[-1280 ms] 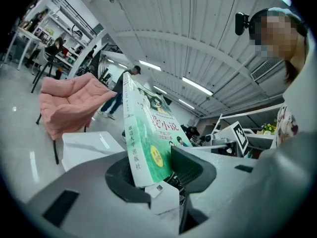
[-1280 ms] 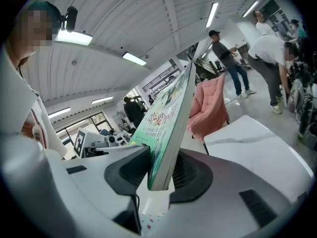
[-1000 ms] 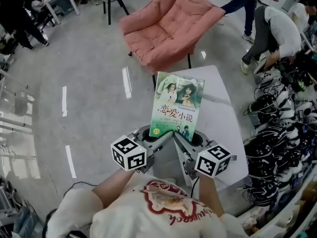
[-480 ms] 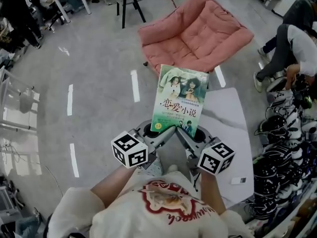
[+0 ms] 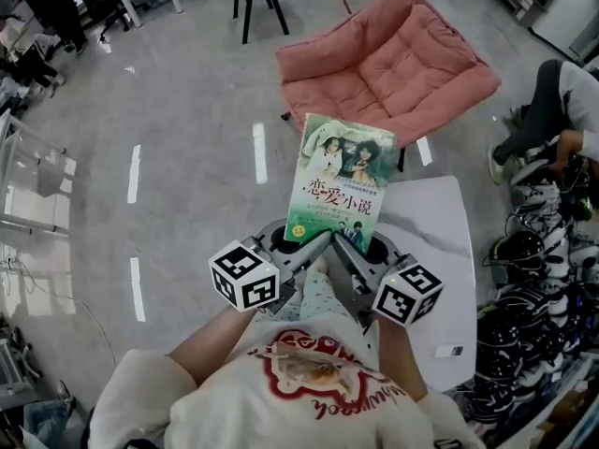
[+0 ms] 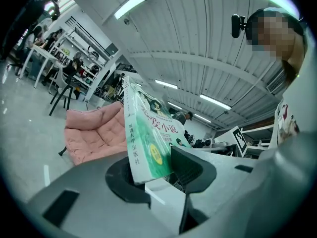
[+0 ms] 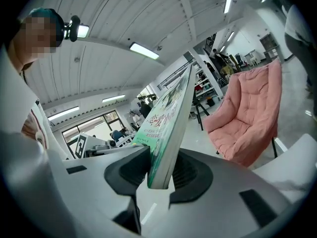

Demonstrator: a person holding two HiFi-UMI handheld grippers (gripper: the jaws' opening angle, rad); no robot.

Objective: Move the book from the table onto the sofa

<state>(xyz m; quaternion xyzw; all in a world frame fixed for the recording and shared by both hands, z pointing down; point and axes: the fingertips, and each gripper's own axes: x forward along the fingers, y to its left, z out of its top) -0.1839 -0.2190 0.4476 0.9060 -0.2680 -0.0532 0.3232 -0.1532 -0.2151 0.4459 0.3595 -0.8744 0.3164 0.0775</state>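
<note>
The left gripper point(image 5: 314, 248) and right gripper point(image 5: 349, 249) each clamp a lower corner of the book point(image 5: 341, 181), hiding its bottom edge.

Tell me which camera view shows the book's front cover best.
The head view: the book faces that camera, with nearly its whole front cover readable. The left gripper view shows its spine and the cover at a steep slant. The right gripper view sees it almost edge-on, with only a sliver of cover.
</note>
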